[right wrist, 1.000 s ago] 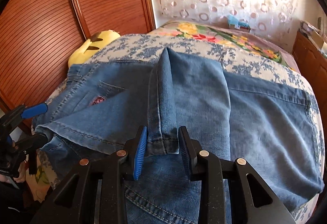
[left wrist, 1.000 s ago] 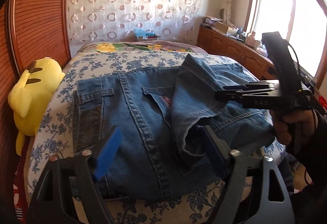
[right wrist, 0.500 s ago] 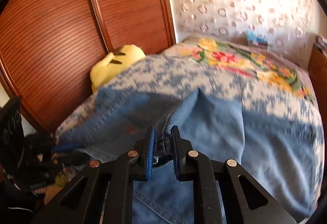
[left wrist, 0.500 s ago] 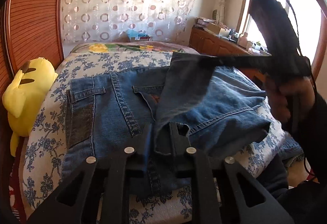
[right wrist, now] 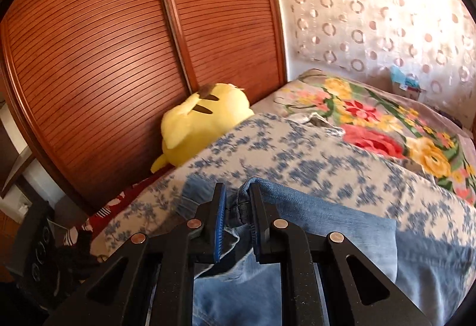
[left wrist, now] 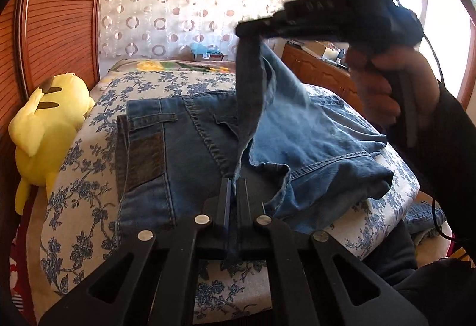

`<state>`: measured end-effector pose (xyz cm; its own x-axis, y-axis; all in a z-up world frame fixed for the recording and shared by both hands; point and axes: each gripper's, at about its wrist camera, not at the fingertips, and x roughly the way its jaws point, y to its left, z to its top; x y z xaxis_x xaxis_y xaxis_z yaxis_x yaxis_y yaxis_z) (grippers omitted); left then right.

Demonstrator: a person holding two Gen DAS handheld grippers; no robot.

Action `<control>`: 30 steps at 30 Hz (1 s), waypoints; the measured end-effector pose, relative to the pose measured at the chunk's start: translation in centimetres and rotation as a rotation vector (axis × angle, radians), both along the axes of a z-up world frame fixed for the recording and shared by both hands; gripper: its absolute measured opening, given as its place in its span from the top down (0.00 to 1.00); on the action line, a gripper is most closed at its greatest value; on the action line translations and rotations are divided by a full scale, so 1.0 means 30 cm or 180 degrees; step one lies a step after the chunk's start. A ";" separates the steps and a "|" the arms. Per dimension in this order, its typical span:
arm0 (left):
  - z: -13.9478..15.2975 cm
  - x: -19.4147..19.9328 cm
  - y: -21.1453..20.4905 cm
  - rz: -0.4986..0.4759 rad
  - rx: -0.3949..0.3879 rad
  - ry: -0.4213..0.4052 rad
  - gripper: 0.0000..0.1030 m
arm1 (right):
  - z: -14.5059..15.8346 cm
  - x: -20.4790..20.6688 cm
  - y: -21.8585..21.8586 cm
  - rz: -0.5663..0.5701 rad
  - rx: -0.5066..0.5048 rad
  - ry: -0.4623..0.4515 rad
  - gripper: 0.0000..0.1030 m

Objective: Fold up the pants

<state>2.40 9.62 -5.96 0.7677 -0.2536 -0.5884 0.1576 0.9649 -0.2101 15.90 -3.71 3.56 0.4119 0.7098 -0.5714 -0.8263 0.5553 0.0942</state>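
Denim fills both grips: the left hand-held gripper (left wrist: 233, 195) is clamped nearly closed on a thin edge of the jeans (left wrist: 184, 153), the right hand-held gripper (right wrist: 236, 216) pinches a bunched hem, lifting it above the bed (left wrist: 89, 177).

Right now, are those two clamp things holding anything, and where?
Both grip the jeans: the left gripper pinches a hem edge low, the right gripper clamps the bunched leg hem, lifted.

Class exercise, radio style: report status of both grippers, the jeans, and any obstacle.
Left gripper shut on jeans hem. Right gripper shut on other hem, raised above the bed. Waist end flat on bed. Yellow plush toy at bedside, clear of jeans.
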 end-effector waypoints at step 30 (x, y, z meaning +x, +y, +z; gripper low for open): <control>0.028 0.020 -0.036 -0.0111 -0.0114 -0.0036 0.55 | -0.114 -0.036 -0.159 -0.0499 -0.0465 -0.0193 0.58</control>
<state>2.99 8.55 -5.10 0.7646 -0.3011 -0.5698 0.1937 0.9506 -0.2425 14.81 -8.47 0.15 0.5475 0.5457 -0.6344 -0.7304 0.6816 -0.0439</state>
